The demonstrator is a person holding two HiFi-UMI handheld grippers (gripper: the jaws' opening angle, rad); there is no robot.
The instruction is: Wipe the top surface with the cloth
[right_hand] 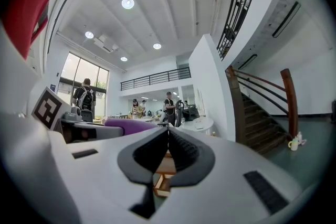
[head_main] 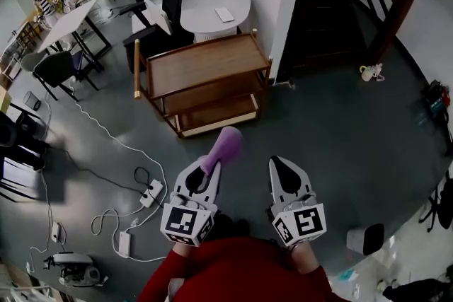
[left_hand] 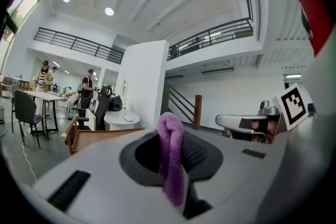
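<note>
The left claw [head_main: 210, 167] is clamped on a soft purple cloth [head_main: 224, 143]. A fold of it stands pinched between the jaws, and its free end pokes out past the tips. The right claw [head_main: 282, 167] is closed, jaws meeting with nothing between them. Both hang over the grey floor [head_main: 325, 124] at the lower centre of the head view, apart from the brown wooden tiered trolley [head_main: 205, 64] at upper centre. The cloth is not touching the trolley's top.

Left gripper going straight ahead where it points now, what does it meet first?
Likely the wooden cart: the left gripper, shut on the purple cloth, points at its near side. Height is unclear; it might pass above.
</note>
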